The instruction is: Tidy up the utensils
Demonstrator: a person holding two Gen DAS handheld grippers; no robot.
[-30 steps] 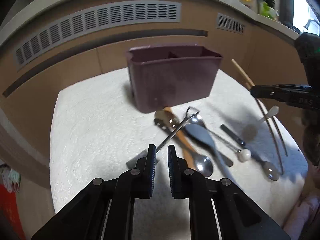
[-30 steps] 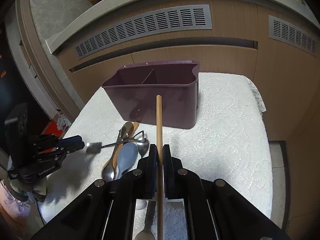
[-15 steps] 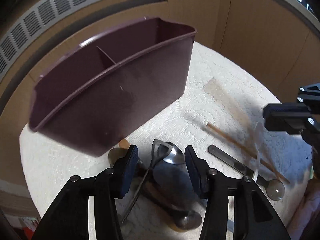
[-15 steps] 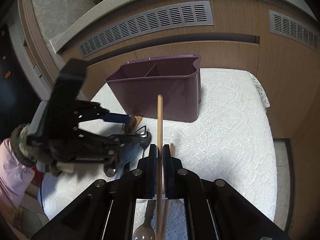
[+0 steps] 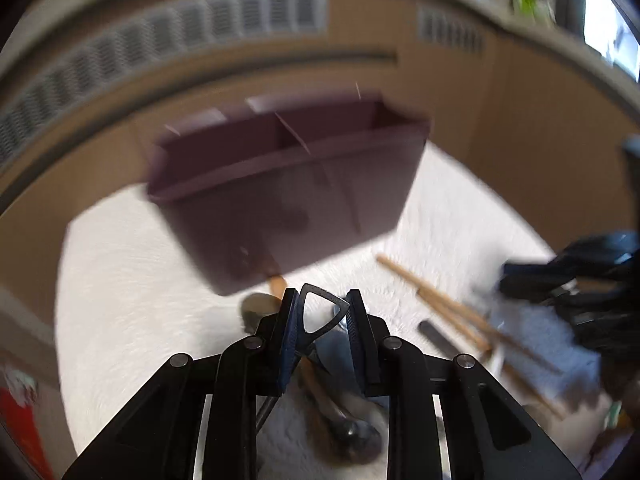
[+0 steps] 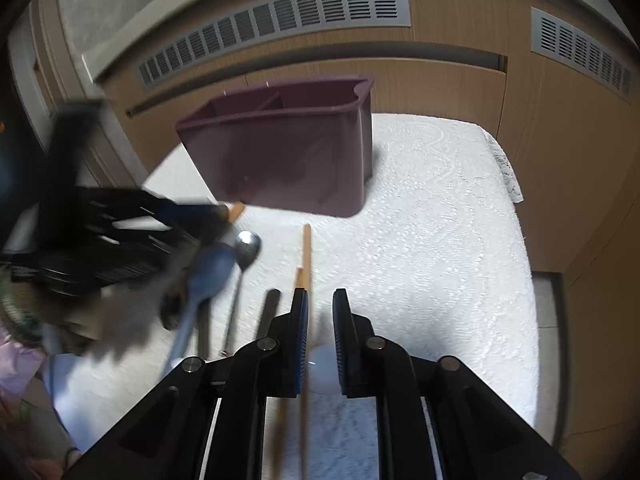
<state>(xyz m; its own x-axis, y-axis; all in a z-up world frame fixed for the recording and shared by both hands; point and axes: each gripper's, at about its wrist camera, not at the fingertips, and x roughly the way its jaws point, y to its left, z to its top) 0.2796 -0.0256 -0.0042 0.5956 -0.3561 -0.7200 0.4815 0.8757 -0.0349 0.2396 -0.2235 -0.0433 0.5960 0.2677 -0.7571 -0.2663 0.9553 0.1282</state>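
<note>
A purple divided caddy (image 5: 288,184) (image 6: 288,152) stands on the white cloth. My left gripper (image 5: 320,300) is closing, and its pads press on the triangular loop (image 5: 320,314) at the end of a thin metal utensil. The view is blurred. My right gripper (image 6: 320,300) is opening. Two wooden chopsticks (image 6: 306,256) lie on the cloth along its left finger, no longer pinched. They also show as chopsticks (image 5: 440,308) in the left wrist view. A small white round end (image 6: 320,368) lies between the right fingers. The left gripper's black body (image 6: 120,232) crosses the right wrist view.
Loose on the cloth (image 6: 440,240) are a blue spoon (image 6: 208,272), a metal spoon (image 6: 246,244), a black handle (image 6: 268,312) and a wooden spoon (image 5: 276,280). Wooden cabinet fronts with vent grilles (image 6: 280,20) stand behind the table. The right gripper's body (image 5: 580,280) sits at the right.
My left gripper opened wide near the caddy, then closed on the metal loop. My right gripper sank, laid the chopstick on the cloth and parted its jaws.
</note>
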